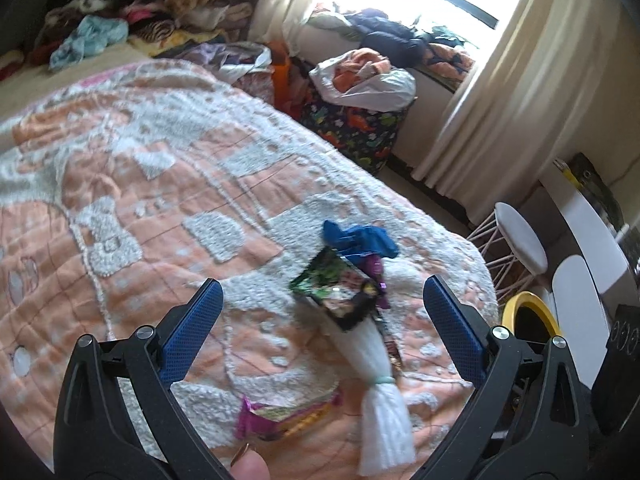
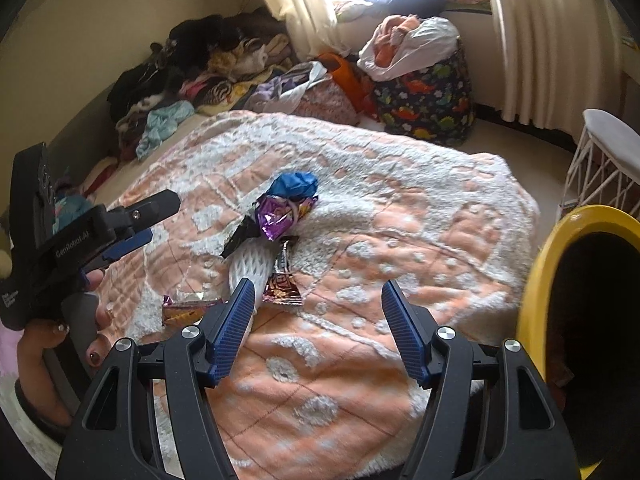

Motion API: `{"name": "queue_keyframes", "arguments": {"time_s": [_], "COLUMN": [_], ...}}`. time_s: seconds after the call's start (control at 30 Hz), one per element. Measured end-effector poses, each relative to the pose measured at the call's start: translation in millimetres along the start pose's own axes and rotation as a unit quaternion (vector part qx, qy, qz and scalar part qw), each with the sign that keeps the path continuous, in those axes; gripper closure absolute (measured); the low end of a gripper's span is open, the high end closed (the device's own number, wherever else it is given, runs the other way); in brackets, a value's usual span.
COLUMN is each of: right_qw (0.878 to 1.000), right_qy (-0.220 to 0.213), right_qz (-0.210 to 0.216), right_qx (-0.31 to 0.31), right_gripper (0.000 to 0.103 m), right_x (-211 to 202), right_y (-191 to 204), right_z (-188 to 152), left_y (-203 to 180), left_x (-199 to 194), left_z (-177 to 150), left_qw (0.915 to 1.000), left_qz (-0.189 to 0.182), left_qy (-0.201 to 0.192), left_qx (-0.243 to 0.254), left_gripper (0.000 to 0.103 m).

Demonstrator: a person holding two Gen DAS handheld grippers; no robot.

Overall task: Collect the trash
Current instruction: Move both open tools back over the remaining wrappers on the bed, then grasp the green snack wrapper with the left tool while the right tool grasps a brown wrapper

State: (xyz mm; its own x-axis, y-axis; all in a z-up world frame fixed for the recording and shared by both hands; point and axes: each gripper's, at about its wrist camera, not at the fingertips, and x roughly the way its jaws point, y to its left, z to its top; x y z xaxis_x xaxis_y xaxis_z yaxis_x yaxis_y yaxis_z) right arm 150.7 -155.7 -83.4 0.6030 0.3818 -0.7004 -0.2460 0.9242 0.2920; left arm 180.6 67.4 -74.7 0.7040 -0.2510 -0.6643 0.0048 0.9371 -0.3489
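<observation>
Far left in the right wrist view we see the left gripper (image 2: 158,216), held by a hand (image 2: 48,344) w/ painted nails. From that angle its fingers overlap, but its own camera shows the left gripper (image 1: 322,300) spread wide, nothing btwn the blue pads (image 1: 200,316), hovering over the bed.

The trash lies in a loose cluster on the peach-and-white blanket (image 2: 400,220), approx mid-bed:
- a flat yellow-purple wrapper (image 2: 188,310) nearest the left side, just beside the right gripper's left finger
- a white foam net sleeve (image 2: 250,264), long and tied w/ a band near one end per the left wrist view (image 1: 384,408)
- a dark glossy wrapper (image 2: 240,236) touching the sleeve's far end
- a crumpled purple foil wrapper (image 2: 280,216) on top of the pile
- a blue crumpled piece (image 2: 294,184) touching the purple foil, farthest from us
- a brown bar wrapper (image 2: 282,284) lying beside the sleeve

Right gripper (image 2: 318,312) is also spread, pads empty, above bare blanket just right of the cluster; its left finger overlaps the near end of the sleeve in view, but we can't tell whether it touches.

Farther right, a yellow-rimmed bin (image 2: 532,280) w/ a dark inside sits at the bed's edge. Behind it stands a white wire stool (image 2: 608,140). At the back, piles of clothes (image 2: 192,92), a dinosaur-print bag (image 2: 428,100) and cream curtains (image 2: 540,40).
</observation>
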Motion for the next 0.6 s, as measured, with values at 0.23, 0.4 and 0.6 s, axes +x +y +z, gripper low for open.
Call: {"name": "queue_keyframes", "arguments": {"time_s": [0.23,0.4,0.6], "right_qw": [0.999,0.998,0.997], "right_qy": [0.038,0.057,0.075], "right_qz": [0.009,0.013,0.021], "right_qx": [-0.014,-0.018,-0.02], "right_gripper": [0.052,0.056,0.059], "right_x": [40,63,83], "right_y": [8,11,14], "right_z": [5,6,4], "left_y": [25,31,33], "left_x": [22,42,61], "left_z": [3,2,-2], "left_qw": [0.9975,0.9946,0.9909], "left_qz": [-0.02,-0.024,-0.033], "left_qy": [0.036,0.067,0.093], "left_qx": [-0.057,-0.075,-0.091], "left_gripper": [0.025,0.032,0.033]}}
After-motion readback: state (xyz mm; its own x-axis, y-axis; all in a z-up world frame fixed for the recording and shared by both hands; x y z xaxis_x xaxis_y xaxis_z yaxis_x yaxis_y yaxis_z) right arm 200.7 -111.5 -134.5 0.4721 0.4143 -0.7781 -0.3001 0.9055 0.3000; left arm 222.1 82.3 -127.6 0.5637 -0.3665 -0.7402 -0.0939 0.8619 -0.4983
